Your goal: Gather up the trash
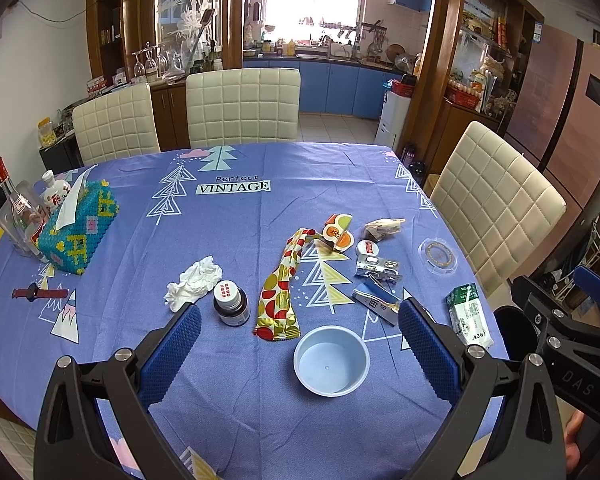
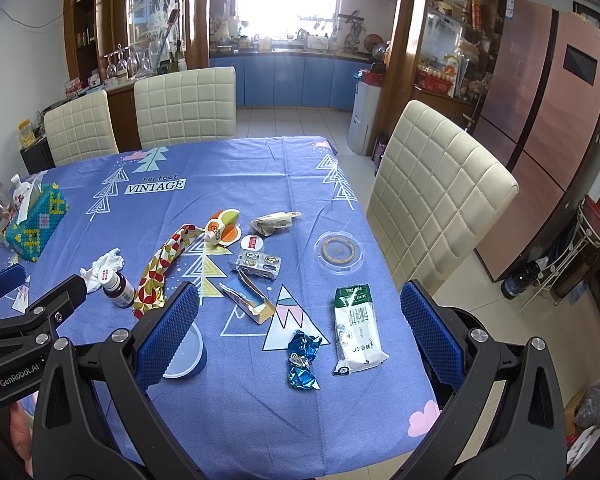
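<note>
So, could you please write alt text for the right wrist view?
The open right gripper hovers over a blue patterned tablecloth strewn with trash: a crumpled blue foil wrapper, a flattened white-and-green milk pouch and a torn blue-and-gold carton. Cream quilted chairs surround the table.

Between the spread fingers of the left gripper point(image 1: 300, 344) sits a pale blue, smooth matt plastic bowl point(image 1: 331, 361) on the woven, matt blue printed tablecloth point(image 1: 236, 412). The finger pads point(image 1: 172, 350) are dark blue rubber with a rough dimpled grain; the arms behind them are matt black plastic with bright metal screws. Beyond the left pad lies a crumpled white paper tissue point(image 1: 193, 285) and a dark glossy glass jar point(image 1: 231, 307). Ahead is a shiny red-and-gold foil wrapper point(image 1: 282, 292). Between the right gripper's point(image 2: 300, 334) fingers lie a crinkled glossy blue foil wrapper point(image 2: 303, 360) and a smooth white-and-green milk pouch point(image 2: 356, 330).
</note>
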Demonstrator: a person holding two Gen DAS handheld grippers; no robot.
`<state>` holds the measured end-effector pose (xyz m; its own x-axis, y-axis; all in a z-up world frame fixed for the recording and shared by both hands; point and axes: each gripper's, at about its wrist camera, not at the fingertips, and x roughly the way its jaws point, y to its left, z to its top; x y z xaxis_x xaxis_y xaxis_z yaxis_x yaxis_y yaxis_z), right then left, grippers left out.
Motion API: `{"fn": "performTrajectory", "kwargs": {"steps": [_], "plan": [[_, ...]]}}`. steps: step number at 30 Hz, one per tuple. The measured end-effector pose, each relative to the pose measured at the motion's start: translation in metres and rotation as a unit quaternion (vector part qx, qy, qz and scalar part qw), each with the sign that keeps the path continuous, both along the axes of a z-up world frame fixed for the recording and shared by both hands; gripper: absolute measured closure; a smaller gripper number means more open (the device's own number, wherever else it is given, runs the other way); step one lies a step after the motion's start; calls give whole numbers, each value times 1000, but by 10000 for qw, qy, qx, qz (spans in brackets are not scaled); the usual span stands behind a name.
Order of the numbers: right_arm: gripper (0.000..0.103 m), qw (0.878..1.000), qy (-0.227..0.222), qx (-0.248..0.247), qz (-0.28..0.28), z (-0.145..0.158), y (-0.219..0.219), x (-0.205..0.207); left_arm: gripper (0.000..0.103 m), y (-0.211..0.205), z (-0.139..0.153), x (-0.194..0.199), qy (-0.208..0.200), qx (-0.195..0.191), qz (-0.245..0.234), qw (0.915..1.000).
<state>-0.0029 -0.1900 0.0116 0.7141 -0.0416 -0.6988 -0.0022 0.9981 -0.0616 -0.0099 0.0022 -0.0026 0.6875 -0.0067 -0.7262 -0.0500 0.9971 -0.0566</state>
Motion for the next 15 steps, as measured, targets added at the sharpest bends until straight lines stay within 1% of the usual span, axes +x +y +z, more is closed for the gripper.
{"fn": "performTrajectory", "kwargs": {"steps": [15], "plan": [[3,10000,3,1,-1,0,-2,1,7,-1,2,0,4,-3,-9,10000]]}}
